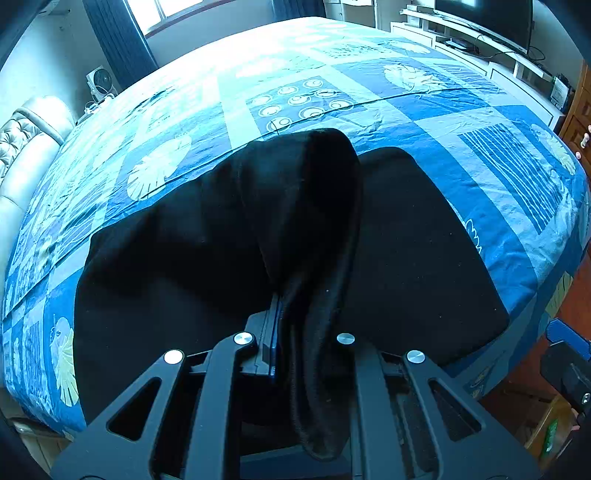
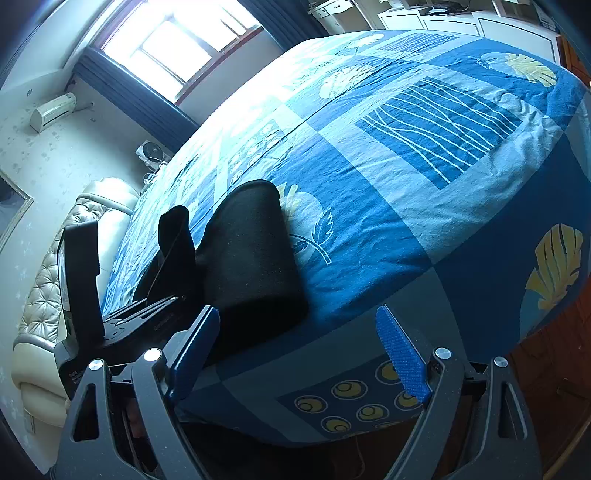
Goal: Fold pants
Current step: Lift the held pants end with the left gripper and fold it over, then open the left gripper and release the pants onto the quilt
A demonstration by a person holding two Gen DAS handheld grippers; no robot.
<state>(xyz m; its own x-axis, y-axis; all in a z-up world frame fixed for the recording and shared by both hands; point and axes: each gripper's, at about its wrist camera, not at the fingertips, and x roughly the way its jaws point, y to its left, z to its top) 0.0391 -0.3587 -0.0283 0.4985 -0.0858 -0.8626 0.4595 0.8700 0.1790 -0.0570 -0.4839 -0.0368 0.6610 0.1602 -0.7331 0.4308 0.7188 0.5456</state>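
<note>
Black pants (image 1: 413, 251) lie on a bed with a blue patterned cover (image 1: 461, 122). My left gripper (image 1: 295, 332) is shut on a bunched part of the pants, which rises in a raised fold in front of the camera and hangs down between the jaws. In the right wrist view the pants (image 2: 251, 258) lie at the bed's near edge, left of centre. My right gripper (image 2: 299, 350) is open and empty, over the bed's edge just right of the pants. The left gripper (image 2: 122, 321) shows at the left there, holding the cloth.
A padded headboard (image 1: 26, 147) is at the left. A window (image 2: 177, 44) and dark curtains are at the far side. A TV on a white cabinet (image 1: 480, 33) stands at the far right. Wooden floor (image 2: 554, 350) lies beyond the bed's near corner.
</note>
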